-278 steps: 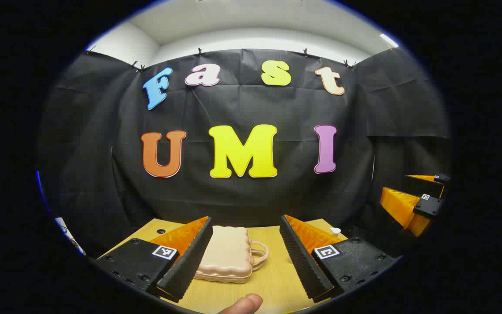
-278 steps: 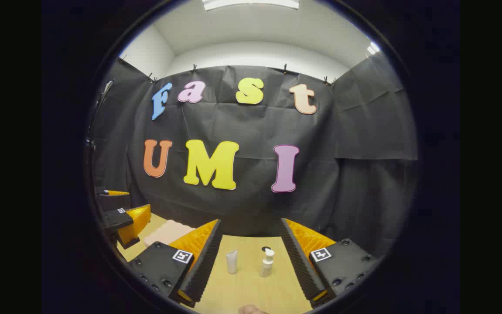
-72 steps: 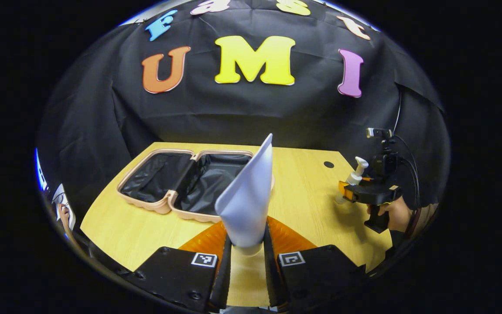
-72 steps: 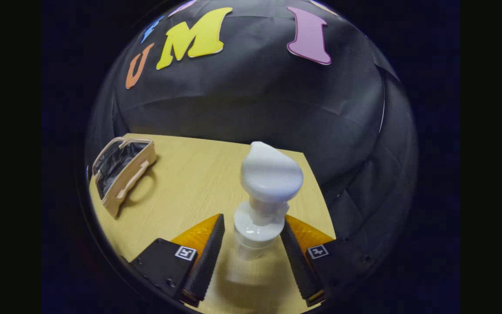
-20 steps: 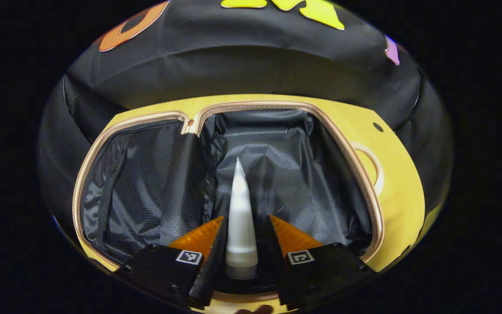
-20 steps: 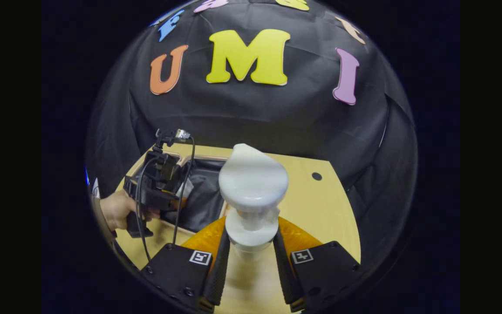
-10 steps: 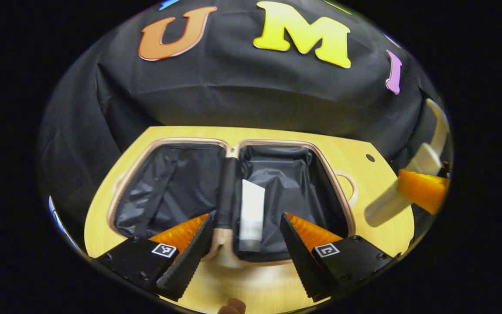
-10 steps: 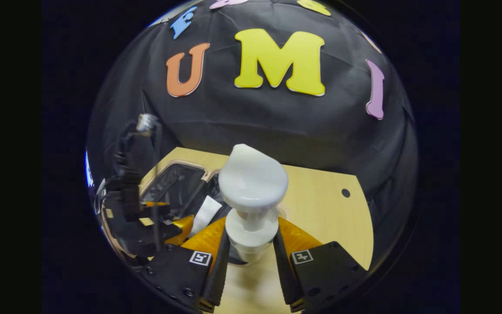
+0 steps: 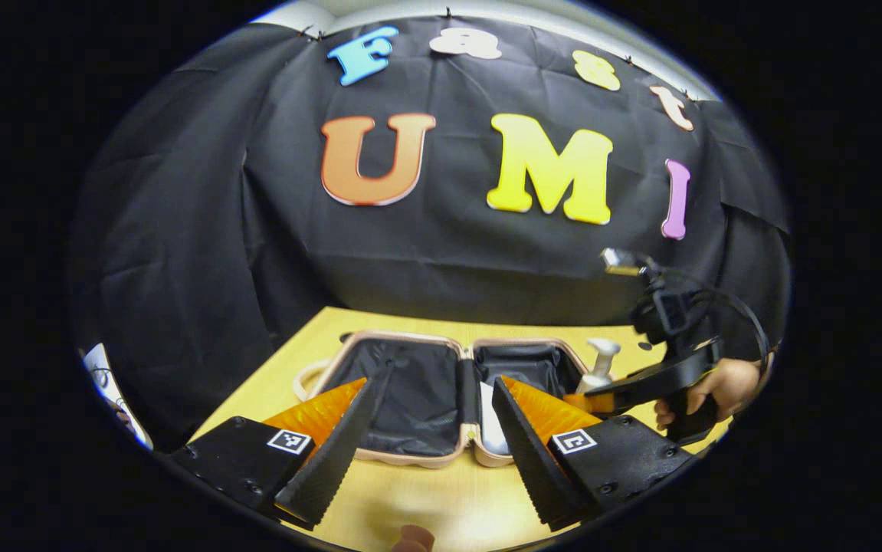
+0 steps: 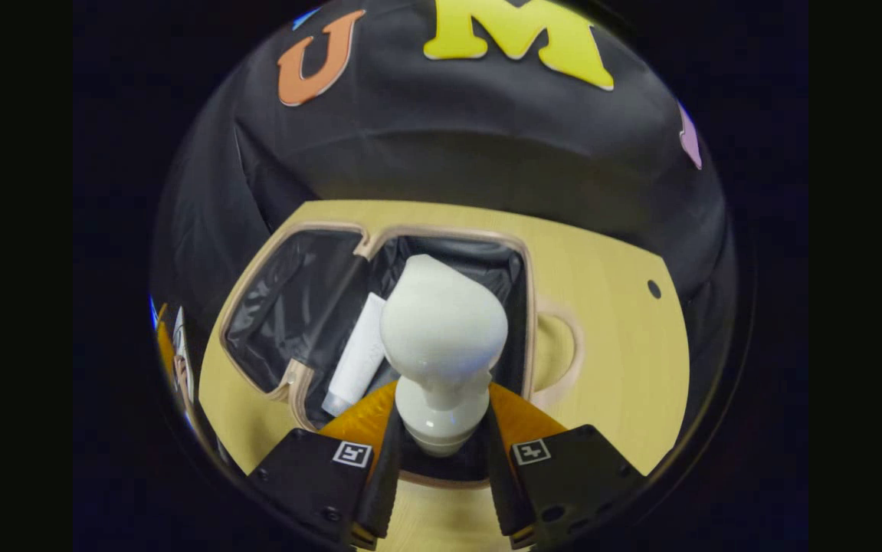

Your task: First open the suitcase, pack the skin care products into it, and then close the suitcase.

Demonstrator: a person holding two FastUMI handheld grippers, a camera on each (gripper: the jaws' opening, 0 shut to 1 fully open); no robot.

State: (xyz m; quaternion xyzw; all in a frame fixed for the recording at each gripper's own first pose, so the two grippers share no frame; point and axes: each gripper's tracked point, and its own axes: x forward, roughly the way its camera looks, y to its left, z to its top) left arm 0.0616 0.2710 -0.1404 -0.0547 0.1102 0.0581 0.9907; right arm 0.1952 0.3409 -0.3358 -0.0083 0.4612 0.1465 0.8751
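Black gripper bodies (image 9: 617,460), square tag markers (image 9: 572,441)

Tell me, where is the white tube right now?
In the right gripper view, the white tube lies inside the open suitcase, just left of the pump bottle.

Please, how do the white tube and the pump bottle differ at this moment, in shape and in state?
The white tube lies flat inside the open suitcase, free of any grip; the pump bottle is clamped between the fingers of the right gripper, over the same compartment. The tube is slim and plain; the bottle carries a broad rounded pump head. Both are white.
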